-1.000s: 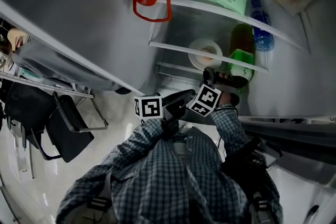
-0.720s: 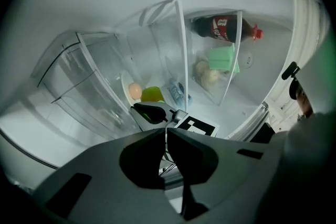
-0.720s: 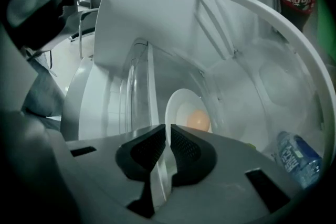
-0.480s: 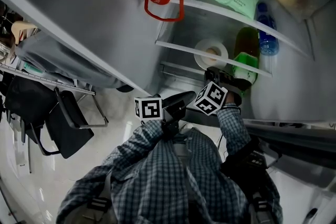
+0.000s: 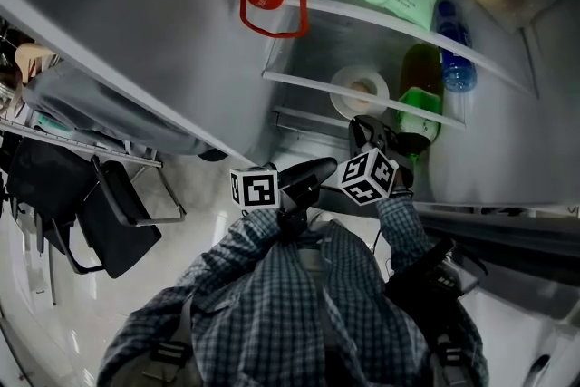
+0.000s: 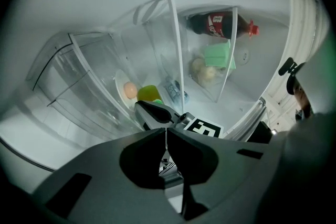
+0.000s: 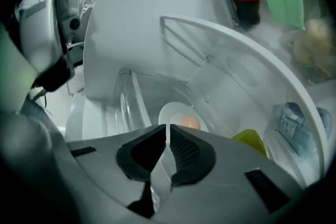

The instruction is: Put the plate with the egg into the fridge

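The right tool [image 7: 168, 127] has its jaws pressed together with nothing between them. Its tips point at the white round plate [image 7: 169, 112] just beyond them, and they do not touch it. The pale brown egg [image 7: 190, 123] lies on that plate, at the lower middle of the right gripper view. In the head view the plate [image 5: 344, 84] rests on the clear fridge shelf [image 5: 294, 82], right of centre, with a yellow-green bottle [image 5: 417, 104] just to its right.

Over the last second the plate has kept its place on the shelf. The right tool [image 5: 367, 130] has turned and eased slightly back toward the lower edge of the frame. This suggests the plate has been set down and let go, so the placing looks done and only the withdrawal remains.

The left tool [image 6: 166, 131] is also closed and empty, held low near the person's chest.
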Action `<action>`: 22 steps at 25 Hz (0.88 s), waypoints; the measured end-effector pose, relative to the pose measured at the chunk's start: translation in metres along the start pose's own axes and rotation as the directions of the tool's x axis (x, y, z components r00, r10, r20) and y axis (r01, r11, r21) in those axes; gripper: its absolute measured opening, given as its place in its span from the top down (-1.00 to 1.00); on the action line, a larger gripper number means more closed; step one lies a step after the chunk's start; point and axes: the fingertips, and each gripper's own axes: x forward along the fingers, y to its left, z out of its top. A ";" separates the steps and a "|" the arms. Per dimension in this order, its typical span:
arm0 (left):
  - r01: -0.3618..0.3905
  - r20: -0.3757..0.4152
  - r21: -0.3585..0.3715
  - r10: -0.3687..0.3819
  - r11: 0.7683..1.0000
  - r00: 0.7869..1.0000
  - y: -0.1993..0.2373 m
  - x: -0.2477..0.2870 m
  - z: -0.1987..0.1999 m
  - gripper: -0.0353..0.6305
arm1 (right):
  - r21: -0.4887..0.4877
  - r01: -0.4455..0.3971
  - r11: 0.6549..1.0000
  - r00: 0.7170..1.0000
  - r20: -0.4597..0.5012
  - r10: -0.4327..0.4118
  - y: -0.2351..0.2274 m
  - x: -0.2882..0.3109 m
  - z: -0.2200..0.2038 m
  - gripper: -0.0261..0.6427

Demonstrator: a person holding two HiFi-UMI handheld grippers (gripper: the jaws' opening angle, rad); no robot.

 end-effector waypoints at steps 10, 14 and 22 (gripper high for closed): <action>-0.005 -0.051 0.204 0.015 0.979 0.999 -0.017 0.008 0.000 0.88 | 0.273 -0.008 0.962 0.992 0.120 -0.026 -0.016 -0.037 0.016 0.91; -0.013 -0.032 0.263 0.022 0.965 0.999 -0.022 0.010 0.008 0.88 | 0.371 -0.001 0.928 0.985 0.160 -0.063 -0.025 -0.053 0.019 0.91; -0.105 0.033 0.473 0.102 0.875 0.994 -0.030 0.023 0.020 0.88 | 0.519 0.019 0.854 0.955 0.245 -0.170 -0.040 -0.086 0.019 0.91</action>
